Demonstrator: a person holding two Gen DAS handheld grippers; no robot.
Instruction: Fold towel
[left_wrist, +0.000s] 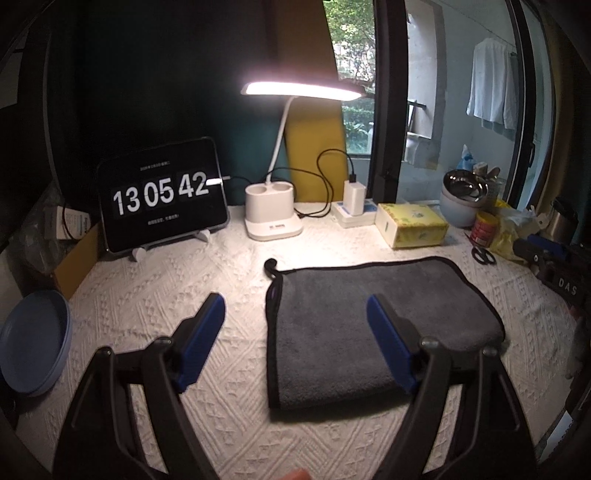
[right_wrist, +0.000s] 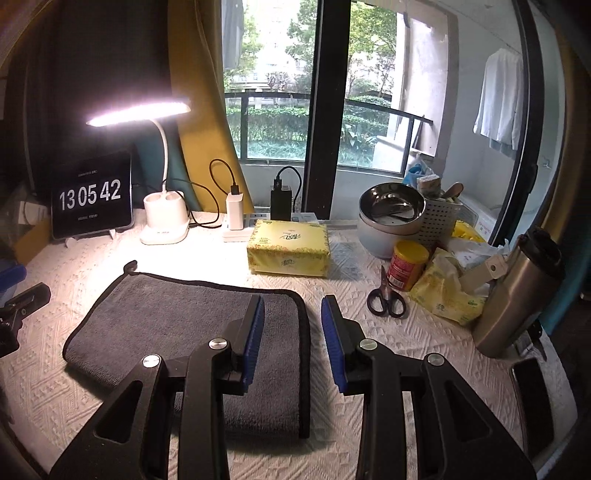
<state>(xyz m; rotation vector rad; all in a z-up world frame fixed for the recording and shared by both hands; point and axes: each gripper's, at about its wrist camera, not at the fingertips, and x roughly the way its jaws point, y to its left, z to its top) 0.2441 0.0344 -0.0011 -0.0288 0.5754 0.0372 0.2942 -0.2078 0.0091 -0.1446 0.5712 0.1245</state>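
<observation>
The grey towel (right_wrist: 184, 332) lies folded mid-table, long axis left to right, between the wide-open, empty left gripper (left_wrist: 295, 341) and right gripper (right_wrist: 293, 339) straddling its ends.

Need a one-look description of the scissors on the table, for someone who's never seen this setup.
Start at the window side of the white textured tablecloth. Right of the grey towel stands a small red can. The scissors lie flat just in front of it: black looped handles, the only cutting tool among boxes, bowls and wrappers.
</observation>
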